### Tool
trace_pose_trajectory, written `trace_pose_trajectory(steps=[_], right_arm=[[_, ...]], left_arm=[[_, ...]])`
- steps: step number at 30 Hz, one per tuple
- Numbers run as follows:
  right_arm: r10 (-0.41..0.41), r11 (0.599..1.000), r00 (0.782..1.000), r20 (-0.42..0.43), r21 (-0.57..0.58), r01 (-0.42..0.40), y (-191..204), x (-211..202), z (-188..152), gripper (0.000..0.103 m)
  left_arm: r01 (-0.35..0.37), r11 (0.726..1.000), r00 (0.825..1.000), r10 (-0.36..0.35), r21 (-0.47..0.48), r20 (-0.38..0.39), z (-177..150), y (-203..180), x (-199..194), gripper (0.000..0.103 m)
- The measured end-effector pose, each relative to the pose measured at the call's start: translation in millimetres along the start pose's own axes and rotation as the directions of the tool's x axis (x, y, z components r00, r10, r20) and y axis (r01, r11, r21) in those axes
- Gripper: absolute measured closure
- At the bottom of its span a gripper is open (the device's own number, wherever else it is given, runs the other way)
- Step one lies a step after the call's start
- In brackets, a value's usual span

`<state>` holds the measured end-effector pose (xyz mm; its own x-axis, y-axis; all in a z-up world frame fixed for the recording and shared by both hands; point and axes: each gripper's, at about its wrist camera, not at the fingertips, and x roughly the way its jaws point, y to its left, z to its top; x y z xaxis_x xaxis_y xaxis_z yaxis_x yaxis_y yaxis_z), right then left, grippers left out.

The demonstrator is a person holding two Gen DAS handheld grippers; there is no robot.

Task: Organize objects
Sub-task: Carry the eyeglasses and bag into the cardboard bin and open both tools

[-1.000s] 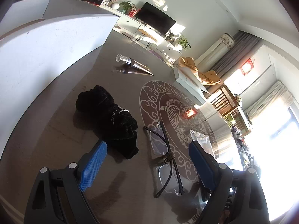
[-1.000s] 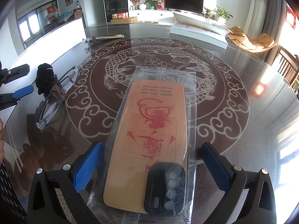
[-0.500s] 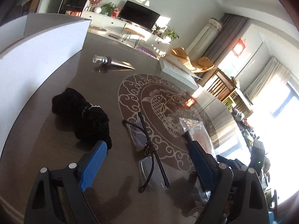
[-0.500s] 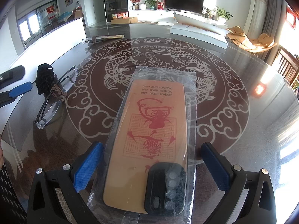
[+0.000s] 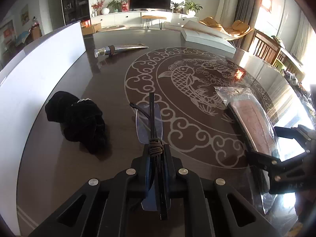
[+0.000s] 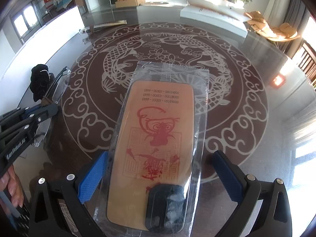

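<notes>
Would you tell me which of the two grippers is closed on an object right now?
The left gripper: it is shut on the glasses, while the right gripper stands open around the bagged phone case.

Glossy glass table [image 5: 110, 83], fuzzy black cloth [image 5: 77, 120], crinkly clear plastic sleeve [image 6: 169, 75]

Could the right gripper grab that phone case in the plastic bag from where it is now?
Probably yes. The right gripper is open, its fingers on either side of the bagged phone case, and nothing lies between them.
</notes>
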<state>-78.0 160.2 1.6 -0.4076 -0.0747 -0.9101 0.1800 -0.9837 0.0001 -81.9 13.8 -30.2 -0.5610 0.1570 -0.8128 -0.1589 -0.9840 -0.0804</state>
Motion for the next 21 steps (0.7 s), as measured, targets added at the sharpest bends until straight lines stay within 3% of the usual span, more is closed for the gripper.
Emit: trace_pose_trajectory(steps=[2,7,12,17,21], right_arm=[[0.01,0.999,1.0,0.005,-0.044,-0.01,3.8,-3.8,5.1,0.025],[0.018,1.0,0.999,0.04,-0.016,-0.018,-2.4,-31.5,9.0,0.026],[0.058,0.998,0.989,0.135,-0.01,-0.057,3.3,-76.6,24.5,0.026],[0.123,0.991,0.967,0.221,-0.086,-0.106,47.7,-111.6,71.4,0.026],[0.225,0.967,0.935,0.273,-0.177,-0.181,111.4,-128.8,118.1,0.026]], left_arm=[[0.033,0.999,0.999,-0.033,-0.017,0.015,-9.1,6.5,-11.7,0.092],[0.08,0.994,0.991,-0.072,-0.07,0.112,-19.1,26.4,-58.8,0.092],[0.136,0.976,0.966,-0.093,-0.168,0.24,-10.5,59.2,-116.4,0.092],[0.118,0.96,0.931,-0.019,-0.253,0.364,12.6,117.7,-180.9,0.092],[0.033,0.939,0.922,0.103,-0.342,0.372,25.6,182.8,-204.3,0.092]])
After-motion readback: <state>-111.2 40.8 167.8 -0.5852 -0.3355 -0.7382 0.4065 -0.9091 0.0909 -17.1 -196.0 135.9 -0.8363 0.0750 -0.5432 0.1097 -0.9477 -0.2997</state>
